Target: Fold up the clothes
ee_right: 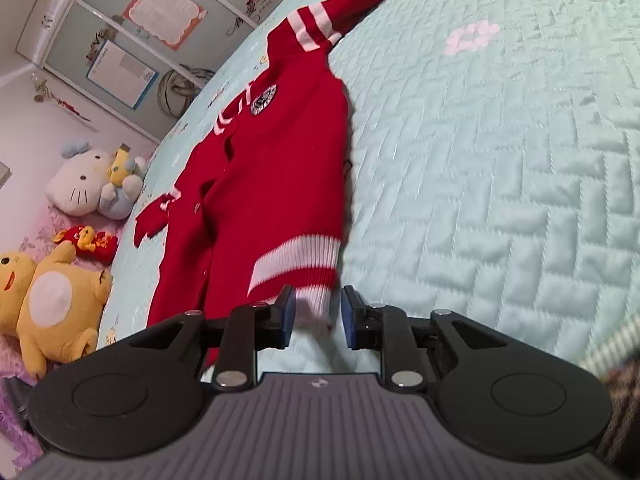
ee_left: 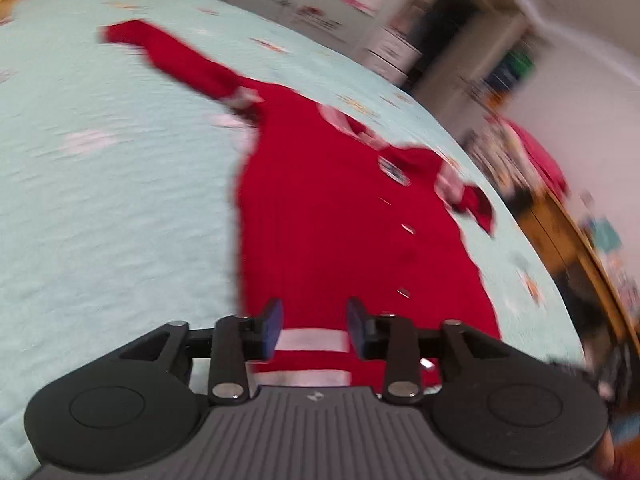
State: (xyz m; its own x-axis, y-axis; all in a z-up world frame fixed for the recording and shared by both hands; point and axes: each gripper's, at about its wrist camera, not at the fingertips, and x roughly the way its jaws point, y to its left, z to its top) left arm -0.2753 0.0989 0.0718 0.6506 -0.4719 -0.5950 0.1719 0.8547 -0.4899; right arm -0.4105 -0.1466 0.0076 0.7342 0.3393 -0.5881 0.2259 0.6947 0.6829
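1. Pale mint quilted bedspread [ee_right: 500, 140] covers the bed beneath both my grippers, with a red sweater [ee_right: 276, 184] lying flat and spread out on it, one sleeve stretched away from the body.
2. My left gripper [ee_left: 315, 326] hangs over the sweater's bottom edge; its jaws are spread, and between them I see the white stripes of the hem [ee_left: 310, 340]. The picture from this side is blurred, so I cannot tell whether the pads [ee_left: 272, 326] touch the cloth.
3. From the left wrist view the sweater body runs straight ahead of the jaws, with small buttons down its front to the right of the gap.
4. My right gripper [ee_right: 318, 314] sits at the sweater's lower corner. Its jaws are spread too, and the white ribbed corner of the hem [ee_right: 316, 300] lies in the gap between the blue pads [ee_right: 287, 312], nearer the left one; nothing is pinched.
5. To the right of my right jaws there is only bare bedspread.
6. A round badge [ee_right: 264, 99] shows on the sweater's chest, well ahead of the right jaws.
7. Beside the bed on the left lie a yellow plush toy [ee_right: 48, 300] and a white cat plush [ee_right: 82, 184]; a cupboard with papers on its doors [ee_right: 120, 40] stands behind.
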